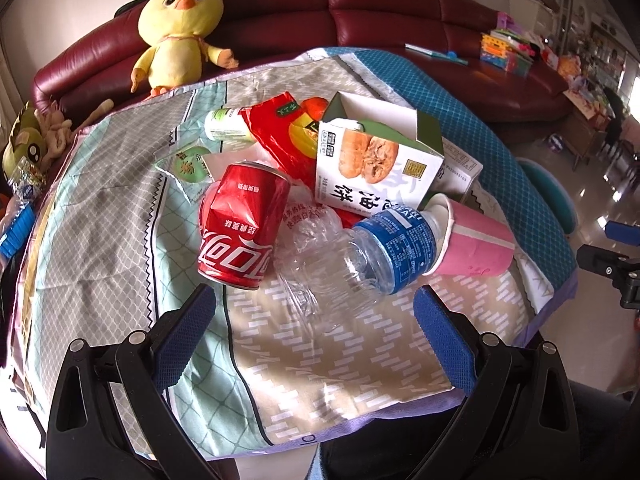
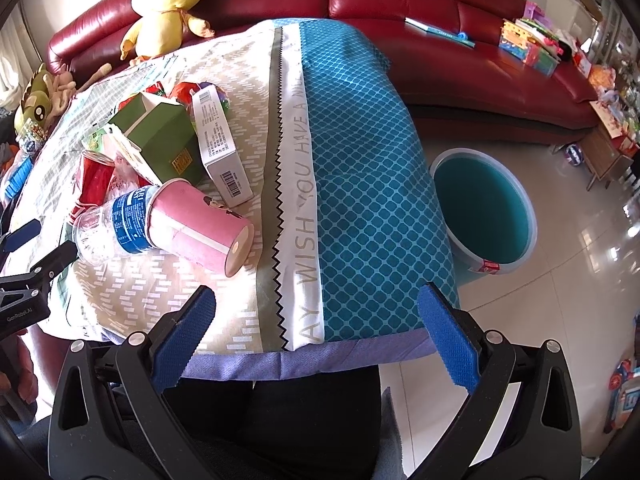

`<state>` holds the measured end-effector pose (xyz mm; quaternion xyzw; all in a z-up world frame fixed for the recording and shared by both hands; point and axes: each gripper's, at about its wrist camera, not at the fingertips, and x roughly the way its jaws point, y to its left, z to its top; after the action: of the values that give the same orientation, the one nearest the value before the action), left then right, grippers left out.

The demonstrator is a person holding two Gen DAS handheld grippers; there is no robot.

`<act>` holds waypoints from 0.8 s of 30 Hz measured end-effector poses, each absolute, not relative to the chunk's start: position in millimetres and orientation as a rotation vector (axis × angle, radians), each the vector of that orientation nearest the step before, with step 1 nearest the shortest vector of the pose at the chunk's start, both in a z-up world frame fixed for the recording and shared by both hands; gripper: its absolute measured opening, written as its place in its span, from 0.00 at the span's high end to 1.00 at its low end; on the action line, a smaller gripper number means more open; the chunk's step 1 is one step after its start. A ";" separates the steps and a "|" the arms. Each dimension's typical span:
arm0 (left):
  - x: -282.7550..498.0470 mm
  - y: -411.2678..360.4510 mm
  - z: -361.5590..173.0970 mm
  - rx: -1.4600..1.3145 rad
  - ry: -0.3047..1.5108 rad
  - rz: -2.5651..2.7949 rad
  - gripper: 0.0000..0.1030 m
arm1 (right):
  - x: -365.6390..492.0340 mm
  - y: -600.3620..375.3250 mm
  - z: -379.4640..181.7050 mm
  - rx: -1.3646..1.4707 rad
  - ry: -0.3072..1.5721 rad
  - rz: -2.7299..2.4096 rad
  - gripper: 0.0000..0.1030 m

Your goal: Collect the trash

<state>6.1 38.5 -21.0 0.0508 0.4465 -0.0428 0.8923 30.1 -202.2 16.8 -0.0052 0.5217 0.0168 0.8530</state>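
The left tool hung over the near edge of the table with its blue pads spread wide and nothing between them; the trash lay in a heap just beyond its tips, toward twelve o'clock. A dented red can lay on its side at eleven o'clock from the tool, touching a clear crushed bottle with a blue label at about one o'clock; the bottle's end sat inside the mouth of a pink cup tipped over at two o'clock. Behind them a pastry box stood tilted, with a red wrapper and a small white-green bottle further back at twelve o'clock; a white box leaned beside the pastry box.

The right tool was also spread and empty, held over the table's blue-patterned near corner; the heap lay at ten o'clock from it, and a teal bin stood on the floor at two o'clock, beside the table. A yellow plush chick sat on the red sofa behind the table.
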 end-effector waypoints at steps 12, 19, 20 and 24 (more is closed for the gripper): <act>52.5 4.3 -46.8 0.396 0.970 -0.305 0.04 | 45.7 -207.5 -0.6 0.008 1.155 -0.004 0.06; 58.1 -6.5 -75.0 0.435 1.032 -0.380 0.11 | 55.6 -206.2 -13.1 0.016 1.178 0.010 0.06; 56.4 -4.5 -76.1 0.429 1.032 -0.377 0.17 | 56.5 -206.4 -14.3 0.017 1.177 0.013 0.06; 49.7 3.0 -76.0 0.368 1.078 -0.408 0.24 | 62.7 -207.3 -21.1 0.015 1.188 0.018 0.06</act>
<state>49.7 3.0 -76.0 0.1730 0.5066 -0.1920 0.8225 62.7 -207.3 -21.1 0.0072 0.5598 0.0084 0.8286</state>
